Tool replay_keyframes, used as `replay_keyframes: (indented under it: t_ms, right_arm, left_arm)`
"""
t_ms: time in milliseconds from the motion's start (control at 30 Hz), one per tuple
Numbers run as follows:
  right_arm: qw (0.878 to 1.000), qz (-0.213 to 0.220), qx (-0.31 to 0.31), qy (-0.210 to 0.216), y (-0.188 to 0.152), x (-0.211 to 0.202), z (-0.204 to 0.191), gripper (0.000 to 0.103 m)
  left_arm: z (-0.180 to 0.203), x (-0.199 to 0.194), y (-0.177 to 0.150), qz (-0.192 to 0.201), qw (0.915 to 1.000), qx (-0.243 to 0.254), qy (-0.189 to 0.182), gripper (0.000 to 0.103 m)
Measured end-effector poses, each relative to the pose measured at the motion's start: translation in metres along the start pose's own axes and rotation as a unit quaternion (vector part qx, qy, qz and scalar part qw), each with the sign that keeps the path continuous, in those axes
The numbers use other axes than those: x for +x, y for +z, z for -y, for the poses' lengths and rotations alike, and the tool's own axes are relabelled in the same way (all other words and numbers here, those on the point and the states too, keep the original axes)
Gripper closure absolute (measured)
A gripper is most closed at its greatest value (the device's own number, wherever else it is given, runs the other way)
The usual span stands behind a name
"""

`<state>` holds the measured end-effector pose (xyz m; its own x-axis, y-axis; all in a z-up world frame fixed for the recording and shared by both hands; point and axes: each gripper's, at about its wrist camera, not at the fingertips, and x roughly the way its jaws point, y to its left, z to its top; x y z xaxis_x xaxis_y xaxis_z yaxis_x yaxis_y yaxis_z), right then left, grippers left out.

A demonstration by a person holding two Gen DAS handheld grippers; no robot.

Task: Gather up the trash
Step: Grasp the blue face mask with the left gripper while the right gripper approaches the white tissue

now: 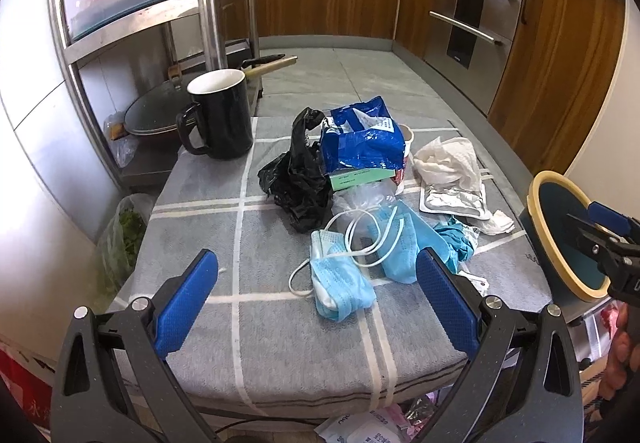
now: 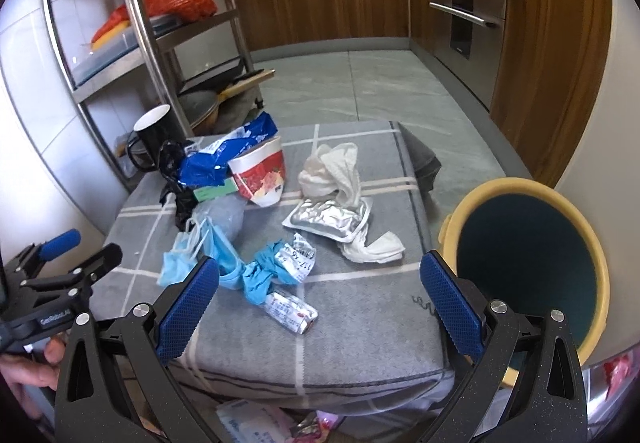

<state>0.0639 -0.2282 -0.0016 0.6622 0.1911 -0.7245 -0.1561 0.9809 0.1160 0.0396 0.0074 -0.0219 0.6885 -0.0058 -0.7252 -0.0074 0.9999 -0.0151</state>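
Observation:
Trash lies on a grey checked cloth (image 1: 280,339) (image 2: 360,327). There are blue face masks (image 1: 344,283) (image 2: 180,259), a black plastic bag (image 1: 296,179), a blue wrapper (image 1: 360,143) (image 2: 224,159), a red-and-white paper cup (image 2: 262,173), white tissues (image 1: 452,159) (image 2: 336,167), a foil pouch (image 1: 452,201) (image 2: 326,219), a blue glove (image 2: 260,277) and a small crumpled packet (image 2: 292,313). My left gripper (image 1: 316,295) is open and empty, just before the masks. My right gripper (image 2: 320,303) is open and empty, over the cloth's near edge. A yellow-rimmed bin (image 2: 528,263) (image 1: 568,239) stands to the right.
A black mug (image 1: 220,115) (image 2: 154,137) stands at the cloth's far left corner. A steel shelf rack (image 1: 132,43) with pans and red bags is on the left. Wooden cabinets and an oven (image 1: 472,23) line the back. Packets lie on the floor below the cloth.

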Motion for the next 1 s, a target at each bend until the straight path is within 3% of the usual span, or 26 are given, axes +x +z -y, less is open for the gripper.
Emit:
replay_keyframes:
  t_ms: [400,633,800,933,1000]
  right_arm:
    - [1.0,-0.019,-0.01,0.003,0.005,0.022,-0.009,0.003]
    - [0.999,-0.028,-0.013,0.023,0.002,0.027,-0.009,0.004]
    - [0.999,-0.037,-0.024,0.027,-0.001,0.031,-0.011,0.008]
    - [0.998,-0.047,-0.027,0.03,-0.003,0.035,-0.011,0.026]
    - [0.998,-0.052,-0.024,0.034,-0.004,0.038,-0.01,0.029]
  left_arm:
    - [0.008,0.028,0.011,-0.018,0.9996,0.019,-0.006,0.006]
    - [0.007,0.044,0.009,-0.045,0.9986,0.01,-0.027,0.022]
    - [0.008,0.057,0.009,-0.056,0.998,0.01,-0.028,0.03]
    - [0.008,0.064,0.007,-0.064,0.9973,0.012,-0.032,0.034]
    - [0.009,0.066,0.007,-0.067,0.997,0.015,-0.036,0.035]
